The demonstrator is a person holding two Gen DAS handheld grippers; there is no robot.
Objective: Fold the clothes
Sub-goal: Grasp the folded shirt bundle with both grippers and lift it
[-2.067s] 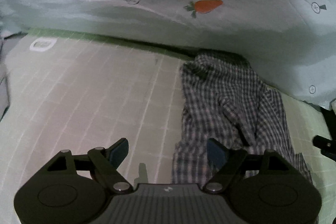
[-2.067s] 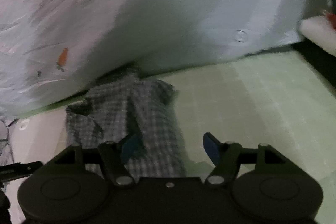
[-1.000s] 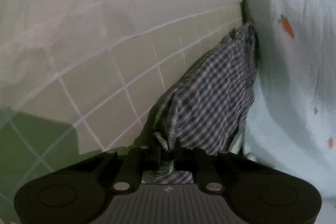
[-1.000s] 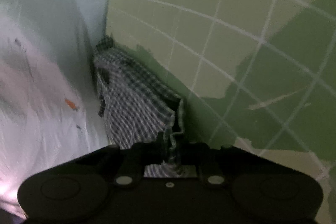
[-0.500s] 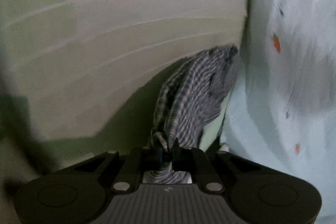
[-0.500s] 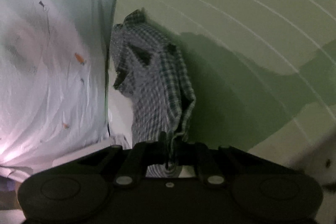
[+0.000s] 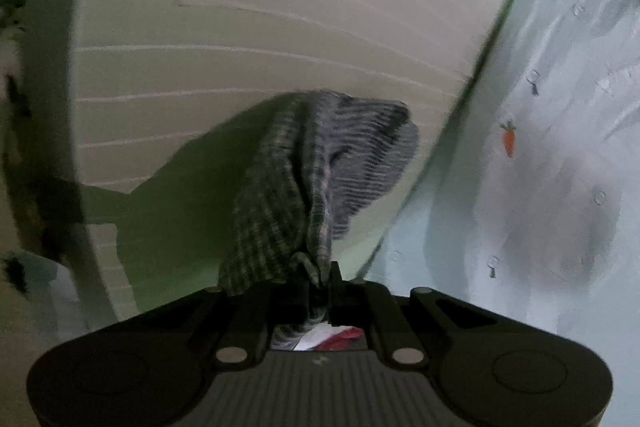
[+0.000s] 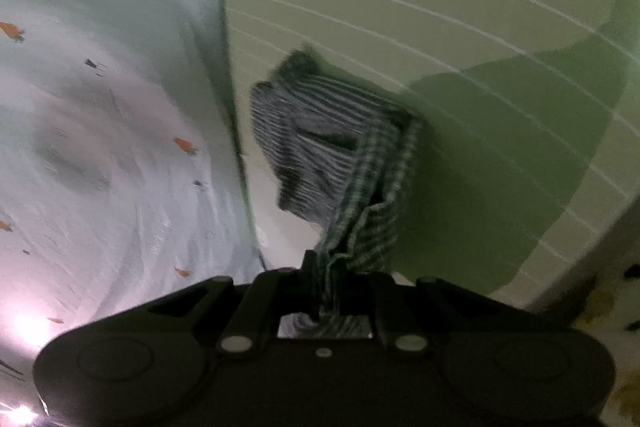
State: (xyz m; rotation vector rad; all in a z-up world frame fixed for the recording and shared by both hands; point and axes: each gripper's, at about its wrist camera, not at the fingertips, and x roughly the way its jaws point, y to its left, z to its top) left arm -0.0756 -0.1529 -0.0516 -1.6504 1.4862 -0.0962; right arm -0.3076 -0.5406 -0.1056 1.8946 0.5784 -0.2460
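One checked garment [image 7: 312, 187], lengthwise away

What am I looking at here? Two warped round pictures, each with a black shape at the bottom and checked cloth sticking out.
Each picture comes from a fisheye camera on a handheld two-finger gripper, looking along its fingers. A person holds one per hand. The left gripper and the right gripper are both shut on the same dark checked fabric garment, which hangs bunched between them above a pale green mat with white grid lines. Beside the mat lies a light sheet printed with small carrots.
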